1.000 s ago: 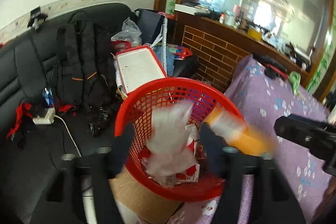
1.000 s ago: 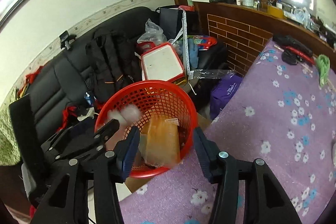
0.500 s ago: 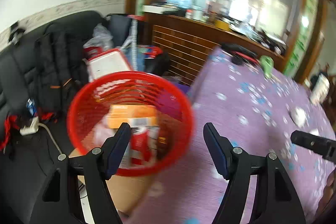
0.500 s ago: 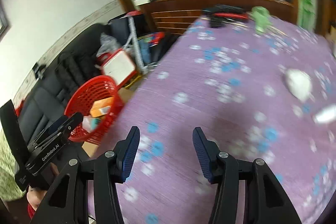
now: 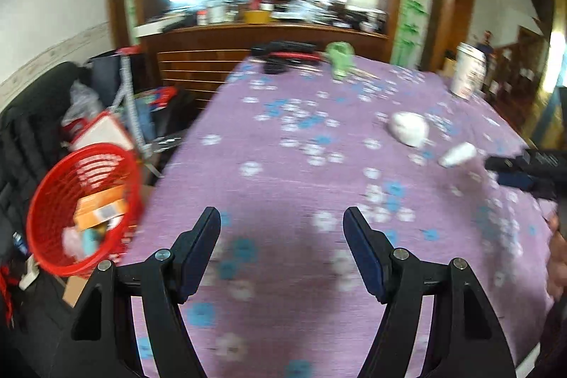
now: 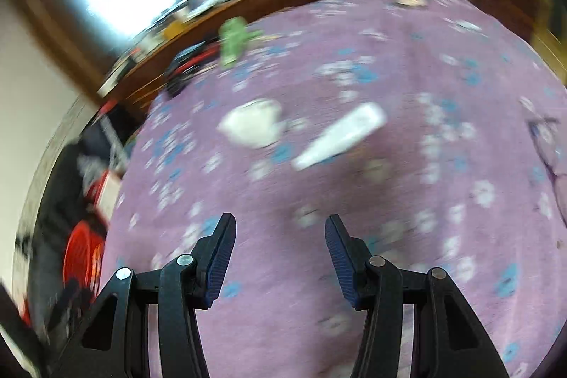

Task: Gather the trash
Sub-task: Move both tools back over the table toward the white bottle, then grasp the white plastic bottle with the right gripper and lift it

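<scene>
Cataloguing what my two wrist cameras give me, item by item; both views are smeared by blur.

Left gripper (image 5: pixel 281 218): jaws apart with a wide gap, nothing between them, only purple cloth showing through. It hangs over the near part of the table.

Right gripper (image 6: pixel 280 225): jaws parted, the gap narrower than on the left, and empty. It also hangs above the cloth. In the left view I see its dark fingers entering at the right edge, near the small white bottle.

Table (image 5: pixel 283 172): covered in a purple cloth with white and blue flowers.

Trash on the table, item one: a crumpled white wad (image 5: pixel 409 129) (image 6: pixel 252 127), lying on the cloth ahead of both grippers.

Trash, item two: a small white bottle (image 5: pixel 457 154) (image 6: pixel 342 135), on its side, just beside the wad and apart from it.

Red basket (image 5: pixel 83 206) (image 6: pixel 83 254): off the table's left edge and lower than it, standing on what looks like cardboard. Inside I make out an orange box (image 5: pixel 101 206) and some pale wrappers; I cannot tell more.

Far end of the table: a green object (image 5: pixel 340 57), blurred beyond naming; black and red tools (image 5: pixel 283 54) next to it; a tall white container (image 5: pixel 467 73) at the far right corner.

Black sofa (image 5: pixel 24 123): behind the basket, piled with bags and clutter.
</scene>
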The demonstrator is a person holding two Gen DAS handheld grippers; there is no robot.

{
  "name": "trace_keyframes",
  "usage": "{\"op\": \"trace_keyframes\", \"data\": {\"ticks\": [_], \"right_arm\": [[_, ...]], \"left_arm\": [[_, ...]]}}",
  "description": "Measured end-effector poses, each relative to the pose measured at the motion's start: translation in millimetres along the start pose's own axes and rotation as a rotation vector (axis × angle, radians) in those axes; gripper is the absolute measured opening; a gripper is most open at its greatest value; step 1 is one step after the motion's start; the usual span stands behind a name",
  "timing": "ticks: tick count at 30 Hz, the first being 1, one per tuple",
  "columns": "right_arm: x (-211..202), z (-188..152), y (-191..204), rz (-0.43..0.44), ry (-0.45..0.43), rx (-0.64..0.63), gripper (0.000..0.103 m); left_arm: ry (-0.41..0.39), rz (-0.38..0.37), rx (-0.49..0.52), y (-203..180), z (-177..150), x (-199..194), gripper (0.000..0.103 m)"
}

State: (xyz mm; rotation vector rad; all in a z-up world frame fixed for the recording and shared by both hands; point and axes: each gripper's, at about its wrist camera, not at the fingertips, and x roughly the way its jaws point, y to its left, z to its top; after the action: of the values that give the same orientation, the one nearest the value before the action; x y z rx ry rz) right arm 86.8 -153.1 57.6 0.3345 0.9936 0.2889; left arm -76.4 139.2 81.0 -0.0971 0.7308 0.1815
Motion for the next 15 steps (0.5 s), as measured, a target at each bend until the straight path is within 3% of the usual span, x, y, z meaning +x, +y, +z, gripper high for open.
{"op": "trace_keyframes", "data": {"ticks": [6, 15], "right_arm": [[25, 41, -37, -0.023, 0.034, 0.148, 0.056], [77, 72, -40, -0.073, 0.095, 0.225, 0.053]], "left_arm": [[0.034, -0.066, 0.073, -37, 5, 9, 0.071], [0.064, -0.083, 0.086, -46, 9, 22, 0.071]]}}
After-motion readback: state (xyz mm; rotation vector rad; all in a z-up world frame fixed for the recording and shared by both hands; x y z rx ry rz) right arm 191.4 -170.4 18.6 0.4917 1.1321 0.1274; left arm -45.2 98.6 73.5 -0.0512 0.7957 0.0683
